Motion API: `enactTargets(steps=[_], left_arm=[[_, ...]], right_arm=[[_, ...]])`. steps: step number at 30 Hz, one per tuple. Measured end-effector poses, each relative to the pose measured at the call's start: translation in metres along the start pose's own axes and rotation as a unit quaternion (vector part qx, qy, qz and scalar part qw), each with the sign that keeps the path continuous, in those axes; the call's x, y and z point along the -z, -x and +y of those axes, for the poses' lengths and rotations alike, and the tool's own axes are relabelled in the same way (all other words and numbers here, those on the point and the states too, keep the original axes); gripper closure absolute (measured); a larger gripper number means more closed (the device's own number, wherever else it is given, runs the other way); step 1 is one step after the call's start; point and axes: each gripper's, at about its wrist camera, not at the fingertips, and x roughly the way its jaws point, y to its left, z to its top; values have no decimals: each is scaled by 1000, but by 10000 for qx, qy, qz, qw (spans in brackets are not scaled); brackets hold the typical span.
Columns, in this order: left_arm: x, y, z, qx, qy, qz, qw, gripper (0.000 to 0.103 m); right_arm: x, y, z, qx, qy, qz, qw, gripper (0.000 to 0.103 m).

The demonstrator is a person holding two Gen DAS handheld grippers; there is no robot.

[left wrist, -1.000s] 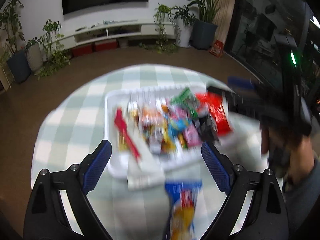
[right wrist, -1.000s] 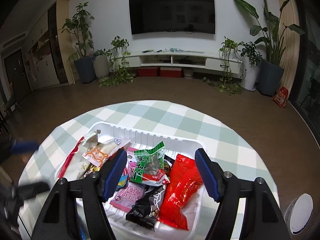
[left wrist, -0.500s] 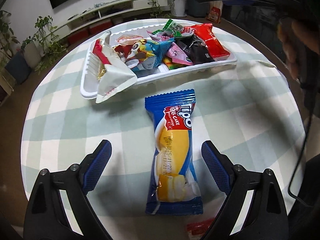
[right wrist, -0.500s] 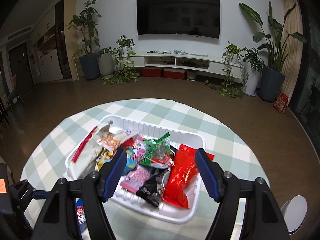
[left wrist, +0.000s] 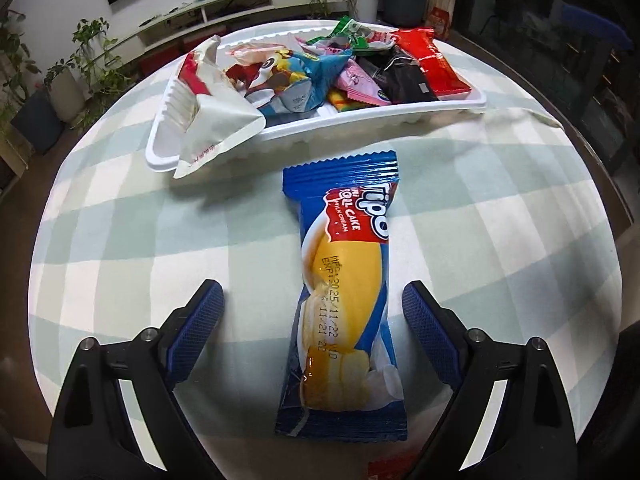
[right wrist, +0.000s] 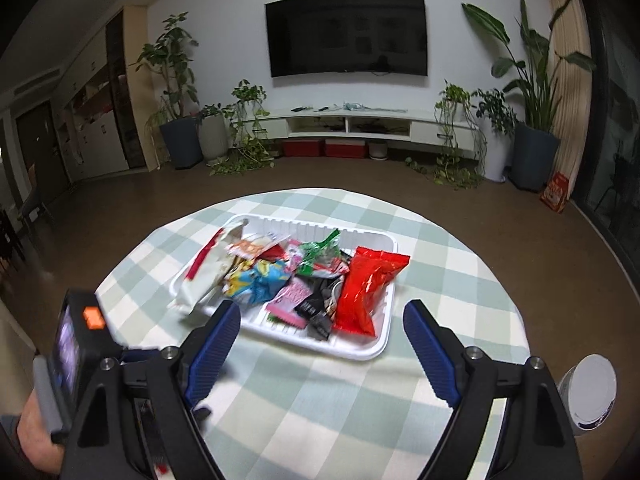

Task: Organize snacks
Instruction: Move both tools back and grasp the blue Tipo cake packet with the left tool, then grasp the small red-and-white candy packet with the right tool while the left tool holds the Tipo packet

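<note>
Blue-and-yellow plastic-wrapped roll cake [left wrist: 346, 300]: lay flat on checked bench, just before white ribbed plastic tray [left wrist: 360, 128].
Left gripper [left wrist: 312, 316]: had dropped from above tray to straddle cake; jaws closing, not touching. Pick-up judged imminent.
Right gripper [right wrist: 322, 344]: had pulled back from tray; jaws opening, empty.

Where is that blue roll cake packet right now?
In the left wrist view the blue roll cake packet lies flat on the checked tablecloth, outside the white tray of snacks on its near side, between the pads of the closing left tool, untouched.
</note>
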Motion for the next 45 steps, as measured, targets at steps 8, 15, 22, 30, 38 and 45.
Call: enactTargets(steps=[8,15,22,30,38,45], left_arm=[[-1,-2,-1,128,-97,-61,9999,24],[3,5,-10,460,-419,-133,9980,57],[7,8,-12,651,-573,-213,9960,67],[19,18,8,794,-409,-315,9955,72],[34,34,57,1043,451,-540,9921,73],[38,34,64,1029,576,-555,9915,73]], right_arm=[[42,13,24,-130,117,468,9988,18],[102,20,66,-302,251,987,9943,24],[131,20,94,-369,243,1202,9918,26],[146,14,107,-488,-498,1405,9876,26],[152,4,143,-339,-471,1488,9872,24],[143,-4,163,-9,-243,1572,9873,25]])
